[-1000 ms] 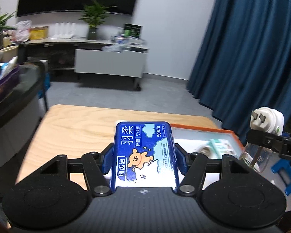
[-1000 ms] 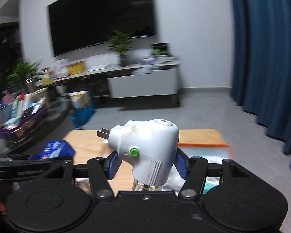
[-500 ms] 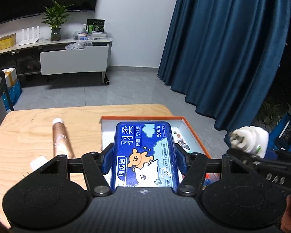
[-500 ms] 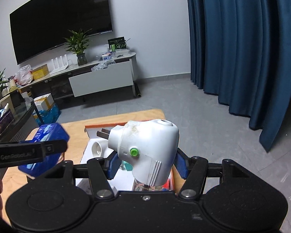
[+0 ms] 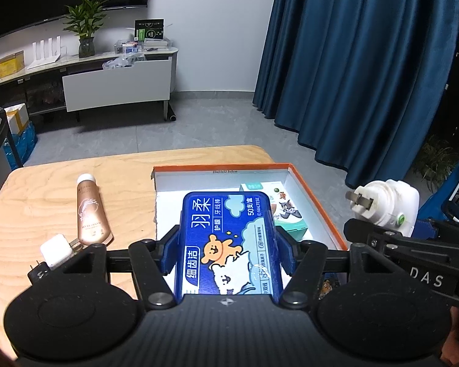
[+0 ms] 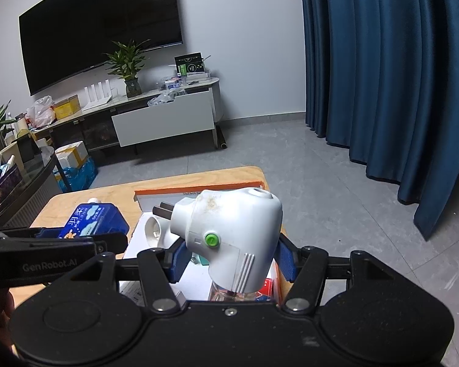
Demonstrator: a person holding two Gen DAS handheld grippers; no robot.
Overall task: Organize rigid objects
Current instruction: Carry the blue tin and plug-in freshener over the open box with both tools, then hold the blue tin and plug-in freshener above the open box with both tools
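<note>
The room is dim, lit cool and bluish, while the table (image 5: 49,183) takes a brighter warm light from above, strongest on the box (image 5: 180,195) floor, which is nearly washed out white. Glare shows on the tube (image 5: 90,214) and on the lower end of the blue pack (image 5: 226,238). The white plug (image 6: 229,232) is evenly lit, with soft shading beneath. The TV (image 6: 101,27) is a black mass with a faint sheen. Both views are sharp in the middle, without motion blur. Fisheye distortion bends the curtain (image 6: 382,76) and the walls, and the corners fall into black vignette. The near gripper bodies are dark, showing slight grain.
</note>
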